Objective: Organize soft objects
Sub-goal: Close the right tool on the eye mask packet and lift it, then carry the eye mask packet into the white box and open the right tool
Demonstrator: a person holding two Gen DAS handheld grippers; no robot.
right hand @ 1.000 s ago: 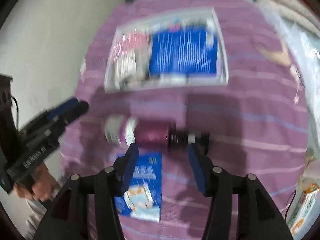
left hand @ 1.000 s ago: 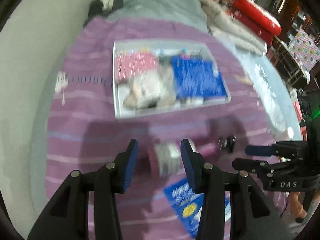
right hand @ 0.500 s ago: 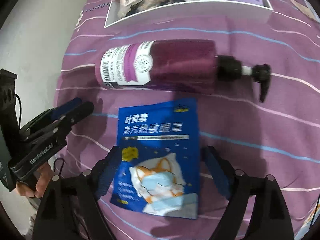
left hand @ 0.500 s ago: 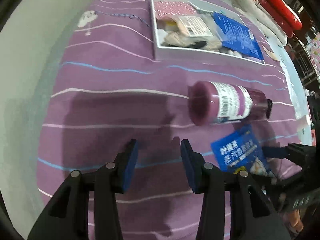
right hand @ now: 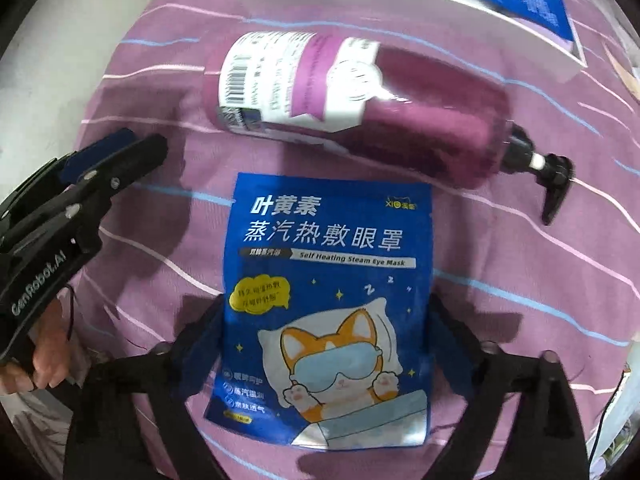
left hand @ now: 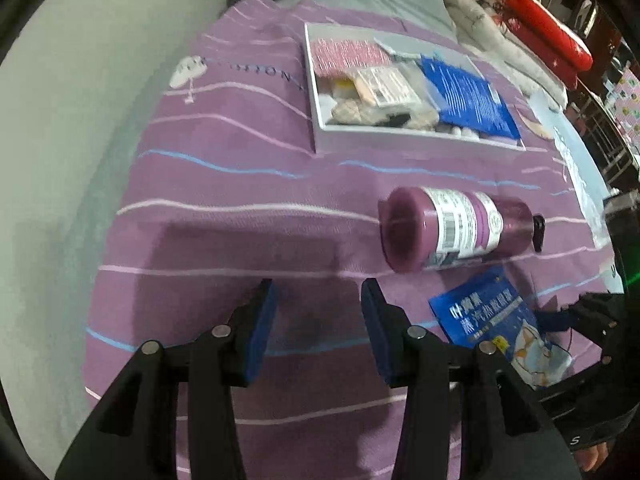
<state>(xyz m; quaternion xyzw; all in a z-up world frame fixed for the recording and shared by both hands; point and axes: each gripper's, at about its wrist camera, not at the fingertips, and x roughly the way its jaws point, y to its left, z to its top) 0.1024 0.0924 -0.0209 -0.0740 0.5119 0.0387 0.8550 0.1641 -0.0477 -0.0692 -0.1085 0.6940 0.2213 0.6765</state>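
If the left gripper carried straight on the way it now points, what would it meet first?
Probably only the purple bedspread: the open left gripper points at bare fabric, with the purple pump bottle off to its right and the white tray farther ahead, though depth is unclear.

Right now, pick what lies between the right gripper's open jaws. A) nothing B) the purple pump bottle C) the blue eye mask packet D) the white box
C: in the right wrist view the blue eye mask packet lies flat on the purple bedspread with the right gripper jaws spread on either side of it, not yet closed; the purple pump bottle lies farther ahead.
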